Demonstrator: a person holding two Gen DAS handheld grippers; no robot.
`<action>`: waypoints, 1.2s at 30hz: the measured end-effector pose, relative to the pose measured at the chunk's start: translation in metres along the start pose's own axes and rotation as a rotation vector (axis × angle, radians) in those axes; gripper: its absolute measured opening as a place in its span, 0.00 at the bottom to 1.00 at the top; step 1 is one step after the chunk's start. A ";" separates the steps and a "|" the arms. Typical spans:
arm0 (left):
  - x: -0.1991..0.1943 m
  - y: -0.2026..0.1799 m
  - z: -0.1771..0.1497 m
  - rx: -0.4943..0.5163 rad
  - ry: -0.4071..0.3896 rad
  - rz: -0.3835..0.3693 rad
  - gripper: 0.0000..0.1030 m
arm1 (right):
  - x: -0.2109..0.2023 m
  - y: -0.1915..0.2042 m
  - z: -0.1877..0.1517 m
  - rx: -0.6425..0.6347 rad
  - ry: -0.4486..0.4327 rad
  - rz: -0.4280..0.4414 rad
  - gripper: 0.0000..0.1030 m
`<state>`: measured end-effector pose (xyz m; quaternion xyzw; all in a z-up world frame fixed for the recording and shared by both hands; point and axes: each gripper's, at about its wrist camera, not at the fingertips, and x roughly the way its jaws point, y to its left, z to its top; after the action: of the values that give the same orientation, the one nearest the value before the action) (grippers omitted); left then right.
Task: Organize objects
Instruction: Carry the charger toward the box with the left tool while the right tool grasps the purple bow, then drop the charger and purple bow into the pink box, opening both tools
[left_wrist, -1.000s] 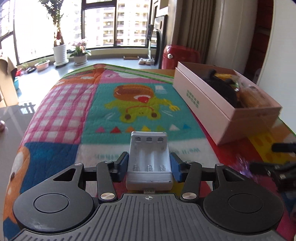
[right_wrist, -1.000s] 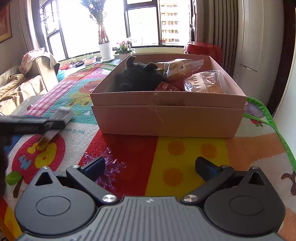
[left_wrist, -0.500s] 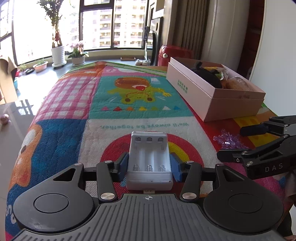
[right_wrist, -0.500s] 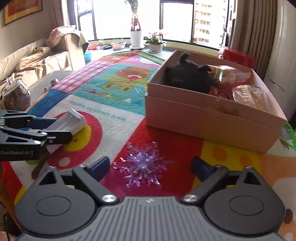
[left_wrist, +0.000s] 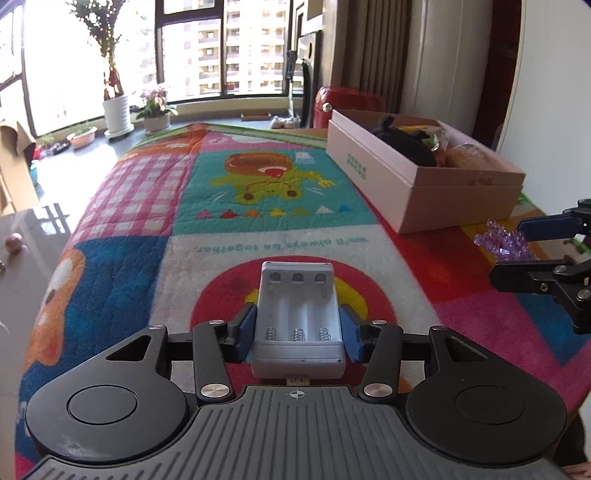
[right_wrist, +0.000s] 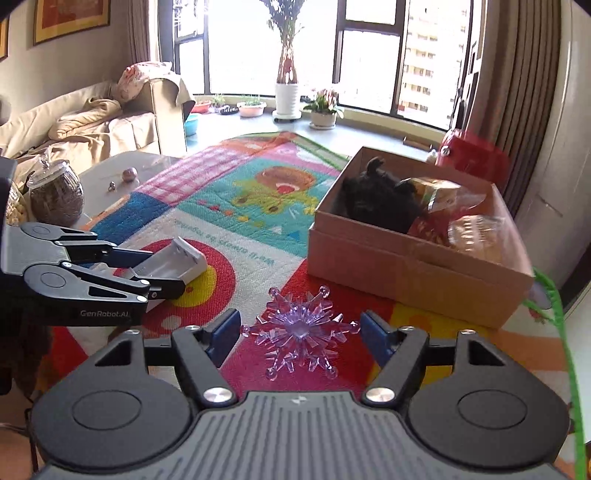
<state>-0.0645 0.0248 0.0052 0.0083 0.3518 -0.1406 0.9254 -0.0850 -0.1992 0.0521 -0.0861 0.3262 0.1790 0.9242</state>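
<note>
My left claw (left_wrist: 298, 328) is clamped on the white battery holder (left_wrist: 298, 321), blue pads pressing both long sides, the three empty slots facing up, springs at the near end. In the right wrist view the same left claw (right_wrist: 162, 273) sits at far left, holder (right_wrist: 173, 263) sticking out from between its fingers, tilted, above the red circle on the play mat (right_wrist: 236, 206). I can't tell if the holder touches the mat.

Left of that, a glass jar (right_wrist: 55, 194) with dark contents stands on the grey table (right_wrist: 110, 170) beside the mat. A sofa (right_wrist: 85, 122) sits behind it.

Middle: my right claw (right_wrist: 300, 332) is wide open, fingers either side of the purple snowflake (right_wrist: 301, 328), not touching it. The snowflake lies flat on the mat between the pads. In the left wrist view the snowflake (left_wrist: 502, 240) shows between the right claw's (left_wrist: 513, 247) fingers at the right edge.

Right: a pink cardboard box (right_wrist: 406, 273) sits on the mat just beyond the snowflake, open top. Inside: a black plush toy (right_wrist: 376, 203) at the left end, snack packets (right_wrist: 439, 192) to its right. Same box (left_wrist: 413, 184) in the left wrist view, far right. Red stool (right_wrist: 476, 155) behind the box.
</note>
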 end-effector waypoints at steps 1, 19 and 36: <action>-0.003 0.001 0.002 -0.026 0.000 -0.048 0.51 | -0.007 -0.003 -0.002 0.002 -0.010 -0.006 0.70; 0.066 -0.066 0.156 -0.189 -0.228 -0.294 0.50 | -0.045 -0.063 -0.009 0.167 -0.116 -0.116 0.70; 0.037 -0.002 0.074 -0.267 -0.059 -0.234 0.50 | 0.054 -0.133 0.164 0.319 -0.115 -0.035 0.72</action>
<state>0.0088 0.0046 0.0369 -0.1596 0.3387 -0.1996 0.9055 0.0990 -0.2622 0.1502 0.0663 0.2954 0.1134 0.9463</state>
